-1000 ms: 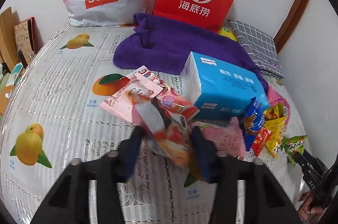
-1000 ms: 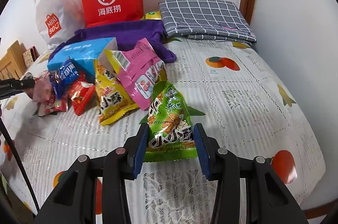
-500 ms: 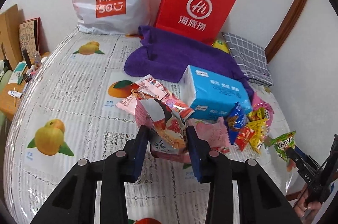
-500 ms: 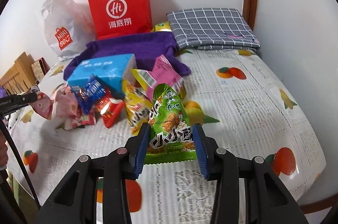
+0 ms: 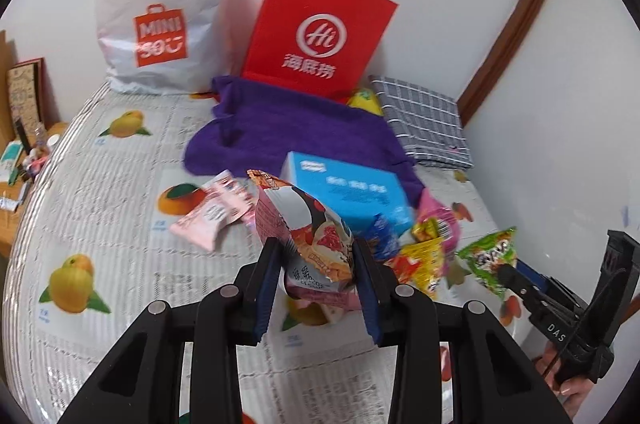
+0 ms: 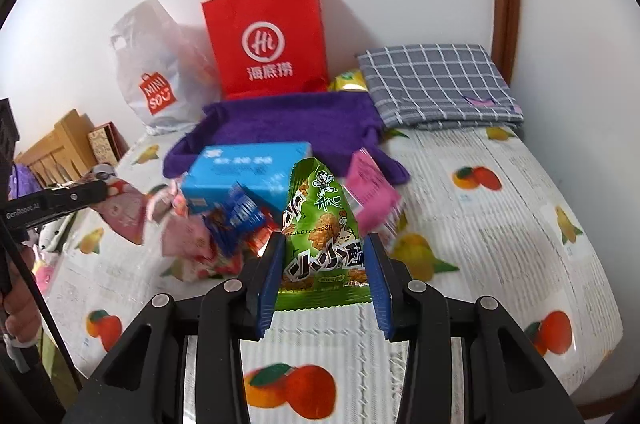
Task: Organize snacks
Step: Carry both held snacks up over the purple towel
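My left gripper (image 5: 316, 256) is shut on a pink and white snack packet (image 5: 304, 224) and holds it above the tablecloth. My right gripper (image 6: 325, 252) is shut on a green snack bag (image 6: 320, 224), also lifted off the table; that green bag (image 5: 488, 256) shows at the right of the left wrist view. Below lies a pile of snack packets (image 6: 224, 224) around a blue box (image 6: 248, 164). The red paper bag (image 5: 320, 36) and white plastic bag (image 5: 160, 16) stand at the back wall.
A purple towel (image 5: 288, 128) lies in front of the red bag, a folded grey checked cloth (image 6: 432, 84) at the back right. A pink packet (image 5: 212, 216) lies left of the pile. The fruit-print tablecloth (image 5: 100, 224) ends at wooden furniture (image 6: 60, 144) on the left.
The left gripper closed on the pink and white packet and lifted it off the pile. The right gripper rose with the green bag in it. Both views now look from higher up.
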Motion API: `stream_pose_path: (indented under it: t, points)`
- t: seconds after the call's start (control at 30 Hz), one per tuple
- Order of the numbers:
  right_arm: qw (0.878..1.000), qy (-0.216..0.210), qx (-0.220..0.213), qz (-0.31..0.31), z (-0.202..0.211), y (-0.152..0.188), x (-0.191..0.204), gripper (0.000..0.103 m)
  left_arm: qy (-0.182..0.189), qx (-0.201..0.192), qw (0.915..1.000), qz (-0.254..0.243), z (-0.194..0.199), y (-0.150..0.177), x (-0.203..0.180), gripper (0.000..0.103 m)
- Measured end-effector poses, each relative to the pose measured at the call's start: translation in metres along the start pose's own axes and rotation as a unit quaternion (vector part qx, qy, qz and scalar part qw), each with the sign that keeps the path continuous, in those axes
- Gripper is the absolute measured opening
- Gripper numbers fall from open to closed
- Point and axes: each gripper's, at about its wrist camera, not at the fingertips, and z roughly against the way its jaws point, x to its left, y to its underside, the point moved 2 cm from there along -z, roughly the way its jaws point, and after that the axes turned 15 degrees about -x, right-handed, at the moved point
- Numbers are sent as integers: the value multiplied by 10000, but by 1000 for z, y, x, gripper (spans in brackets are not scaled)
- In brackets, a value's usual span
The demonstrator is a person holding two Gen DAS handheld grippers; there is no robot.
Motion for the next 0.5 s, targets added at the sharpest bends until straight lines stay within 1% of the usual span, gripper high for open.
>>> stream_pose_path:
  t: [0.17,0.3,0.5]
  points:
    - [10000,-72,-43,1,-7,-17,6,40,81,-34,9999,-143,-9,-11,-15,34]
    - [9998,-133,-67,-124,-15,-30,6,40,150,-49,9997,-184,-15,-22,-24,34]
    - [9995,-243,-135,-127,-31,-52,11,40,197,-80,9995,-254,-29,-40,-31,34]
